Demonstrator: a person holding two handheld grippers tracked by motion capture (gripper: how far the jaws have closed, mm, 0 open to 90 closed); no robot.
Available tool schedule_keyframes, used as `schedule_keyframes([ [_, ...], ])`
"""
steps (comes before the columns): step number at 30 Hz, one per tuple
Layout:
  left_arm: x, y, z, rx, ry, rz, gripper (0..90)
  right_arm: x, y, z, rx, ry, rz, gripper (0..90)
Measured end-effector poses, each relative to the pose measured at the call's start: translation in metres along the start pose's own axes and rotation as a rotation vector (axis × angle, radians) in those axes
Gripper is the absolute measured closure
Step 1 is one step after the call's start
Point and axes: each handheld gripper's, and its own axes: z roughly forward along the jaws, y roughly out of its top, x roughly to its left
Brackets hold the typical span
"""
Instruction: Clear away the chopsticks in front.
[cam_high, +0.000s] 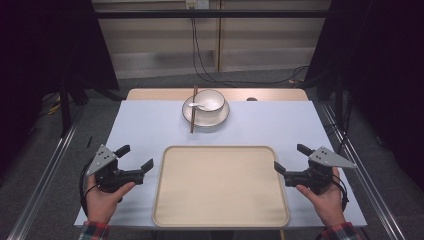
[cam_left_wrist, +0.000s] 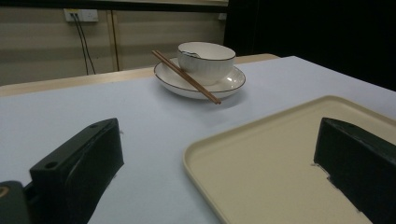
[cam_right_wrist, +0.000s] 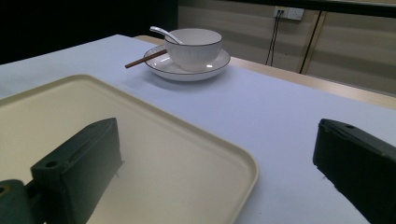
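The tray (cam_high: 220, 187) lies bare at the near table (cam_high: 145, 125) edge, between the 2 grippers. The left gripper (cam_high: 135, 157) hovers just beside its left rim, jaws apart on nothing; the right gripper (cam_high: 292, 157) likewise at its right rim. Beyond stands a plate (cam_high: 220, 117) with a bowl (cam_high: 210, 100), a spoon (cam_high: 195, 105) and chopsticks (cam_high: 193, 112).

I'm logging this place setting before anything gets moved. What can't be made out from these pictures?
- Inside of the bowl: in the left gripper view its near wall hides the contents.
- Spoon: in the right gripper view the bowl rim hides its scoop end.
- Chopsticks: in the right gripper view the bowl hides their far ends.
- Small dark thing at the table's far edge: too small in the high view to identify.
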Motion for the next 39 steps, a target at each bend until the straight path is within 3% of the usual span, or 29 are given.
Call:
schedule_keyframes([
  [5,-0.001,-0.002,0.003,0.0,0.002,-0.034,0.8,0.0,-0.001,0.003,0.006,0.005,-0.014,0.9],
  [15,-0.003,0.003,0.018,0.014,0.006,-0.051,1.3,0.002,-0.004,0.004,0.02,0.011,-0.023,1.3],
  [19,-0.002,0.005,0.033,0.034,0.019,-0.053,1.3,0.0,-0.004,0.003,0.021,0.009,-0.012,1.4],
  [20,0.0,0.007,0.041,0.033,0.016,-0.075,1.3,0.0,-0.004,0.003,0.02,0.012,-0.01,1.4],
  [24,0.002,0.014,0.058,0.043,0.027,-0.068,0.6,0.001,-0.003,0.003,0.019,0.014,-0.014,1.5],
  [30,0.002,0.025,0.085,0.043,0.015,-0.114,0.0,-0.001,-0.003,0.004,0.021,0.017,-0.012,1.6],
  [35,0.001,0.032,0.105,0.071,0.023,-0.073,0.0,0.0,-0.003,0.005,0.023,0.015,-0.021,1.8],
  [39,-0.001,0.033,0.116,0.076,0.027,-0.076,1.2,0.0,-0.003,0.005,0.02,0.013,-0.021,1.9],
])
